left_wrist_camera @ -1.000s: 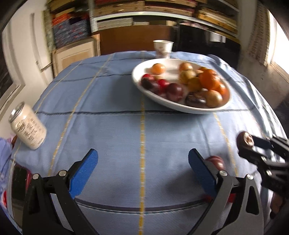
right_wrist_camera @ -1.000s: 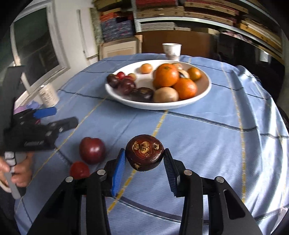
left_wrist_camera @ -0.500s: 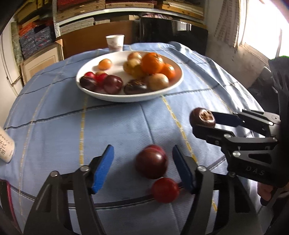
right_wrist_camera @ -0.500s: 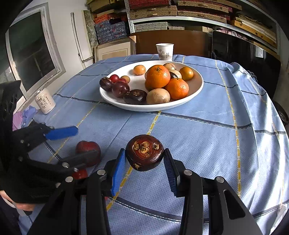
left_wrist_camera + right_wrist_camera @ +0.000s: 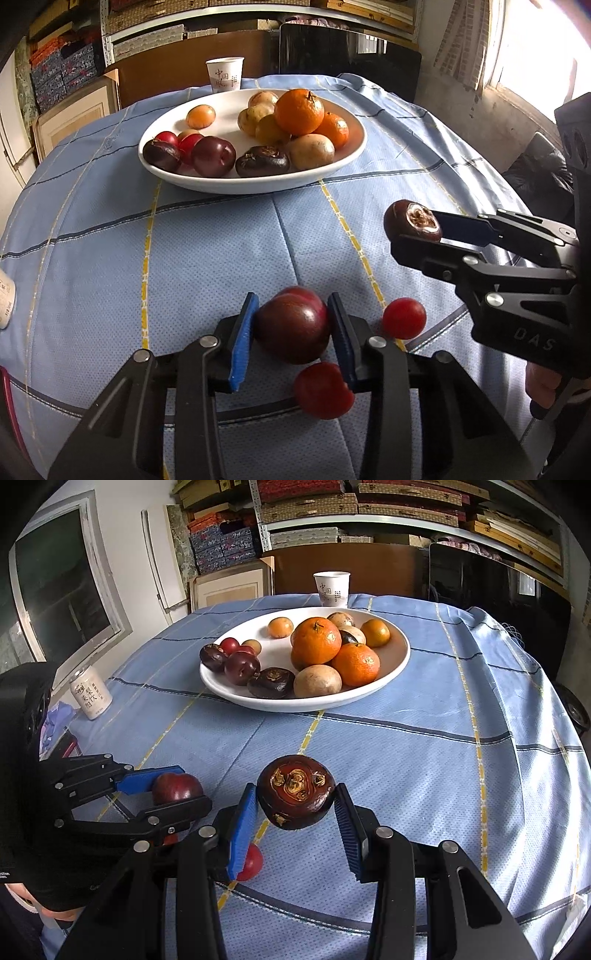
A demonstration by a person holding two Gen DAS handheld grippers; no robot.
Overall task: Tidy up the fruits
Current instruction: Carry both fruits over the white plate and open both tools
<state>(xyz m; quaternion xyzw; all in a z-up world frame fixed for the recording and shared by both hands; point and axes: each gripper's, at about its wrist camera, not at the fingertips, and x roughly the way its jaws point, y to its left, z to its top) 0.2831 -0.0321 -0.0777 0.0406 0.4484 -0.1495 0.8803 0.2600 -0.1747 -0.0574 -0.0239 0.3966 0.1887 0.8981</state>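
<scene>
A dark red plum (image 5: 291,325) lies on the blue tablecloth between the blue pads of my left gripper (image 5: 291,308), whose jaws are closing and touch it on both sides. From the right wrist view the same plum (image 5: 177,788) sits in the left gripper (image 5: 184,792). My right gripper (image 5: 295,808) is shut on a dark brown round fruit (image 5: 295,792) and holds it above the cloth. Two small red fruits (image 5: 403,318) (image 5: 323,389) lie beside the plum. A white plate (image 5: 258,186) farther back holds several oranges, plums and brown fruits.
A paper cup (image 5: 224,74) stands behind the plate. A white drink can (image 5: 90,696) stands near the table's left edge. Shelves, boxes and a dark cabinet line the wall beyond. A hand (image 5: 543,387) holds the right gripper's body.
My left gripper swung right across the cloth to the plum and drew its wide jaws in around it. The right gripper kept still with its brown fruit.
</scene>
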